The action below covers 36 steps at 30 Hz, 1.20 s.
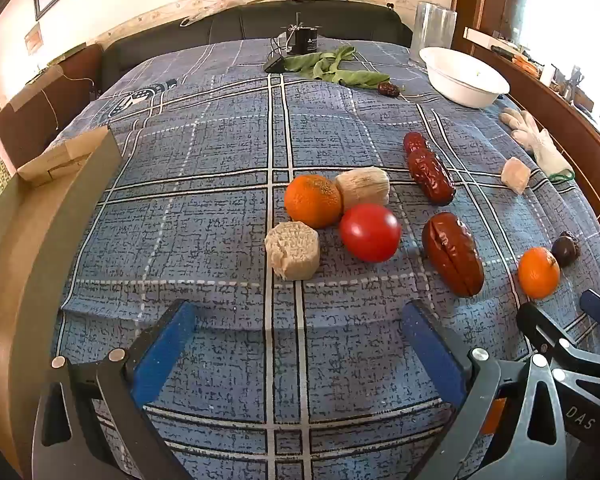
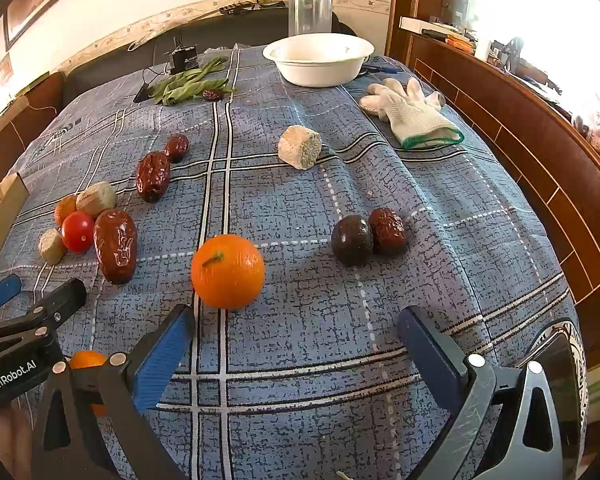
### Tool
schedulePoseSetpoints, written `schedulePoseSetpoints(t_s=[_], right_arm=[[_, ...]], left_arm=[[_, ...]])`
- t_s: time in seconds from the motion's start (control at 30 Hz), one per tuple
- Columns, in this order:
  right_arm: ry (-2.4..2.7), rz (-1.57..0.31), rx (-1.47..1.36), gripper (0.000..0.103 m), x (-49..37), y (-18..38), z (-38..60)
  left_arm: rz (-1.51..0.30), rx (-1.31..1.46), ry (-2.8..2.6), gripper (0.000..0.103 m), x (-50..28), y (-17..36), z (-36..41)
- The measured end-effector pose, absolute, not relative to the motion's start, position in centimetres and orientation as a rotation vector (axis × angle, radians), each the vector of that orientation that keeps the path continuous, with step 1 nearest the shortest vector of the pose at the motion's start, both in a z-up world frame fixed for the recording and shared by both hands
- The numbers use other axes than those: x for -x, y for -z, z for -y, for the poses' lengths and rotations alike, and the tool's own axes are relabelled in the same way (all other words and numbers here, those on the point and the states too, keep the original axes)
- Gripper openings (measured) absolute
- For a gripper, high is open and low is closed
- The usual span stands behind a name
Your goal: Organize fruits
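Observation:
Fruit lies scattered on a blue checked cloth (image 1: 204,184). In the left wrist view an orange (image 1: 313,201), a red tomato (image 1: 370,232) and a large red date (image 1: 452,254) lie ahead of my left gripper (image 1: 300,336), which is open and empty. More dates (image 1: 430,176) lie further back. In the right wrist view a second orange (image 2: 228,271) sits just beyond my right gripper (image 2: 298,332), near its left finger; that gripper is open and empty too. A dark plum (image 2: 352,240) touches a red date (image 2: 388,231) further right. A white bowl (image 2: 318,60) stands at the far edge.
Beige cylindrical chunks (image 1: 293,250) (image 1: 363,187) (image 2: 300,152) lie among the fruit. A white glove (image 2: 408,114), green leaves (image 2: 188,84) and a clear glass cylinder (image 2: 310,12) are at the back. A cardboard box (image 1: 60,160) stands at the left, a wooden ledge (image 2: 540,140) at the right.

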State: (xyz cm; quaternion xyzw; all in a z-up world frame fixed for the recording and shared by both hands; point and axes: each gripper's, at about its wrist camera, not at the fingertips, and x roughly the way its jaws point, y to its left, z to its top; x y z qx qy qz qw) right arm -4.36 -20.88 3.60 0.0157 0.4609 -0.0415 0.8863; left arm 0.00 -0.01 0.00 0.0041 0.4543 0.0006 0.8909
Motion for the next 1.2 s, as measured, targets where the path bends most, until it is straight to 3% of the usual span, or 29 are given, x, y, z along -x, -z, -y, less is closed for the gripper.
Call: schedulePoseSetpoints(t_s=[1.2], right_arm=[[0.058,-0.997,-0.03,0.103,4.25,-3.8,20.68]], left_arm=[[-0.999,-0.028,0.039,0.103,0.14,-0.02,-0.28]])
